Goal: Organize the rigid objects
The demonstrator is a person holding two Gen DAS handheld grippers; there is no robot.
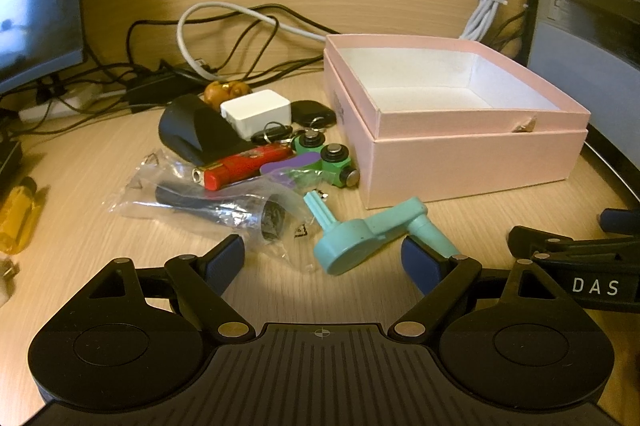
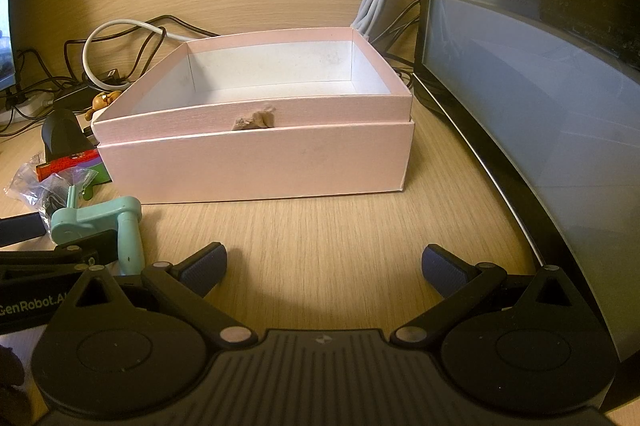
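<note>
An open pink cardboard box [image 1: 472, 161] with a white inside is seen upright. A teal plastic crank handle [image 1: 372, 234] lies flat just before it, beside a red lighter [image 1: 244, 167].

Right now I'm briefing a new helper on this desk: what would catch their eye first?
The open pink box, empty inside, sits mid-desk. Left of it lies a heap of small items: a white block, a red stick, green parts and a plastic bag. Nearest, a teal crank lies just ahead of the open left gripper; the right gripper is open over bare desk.
</note>
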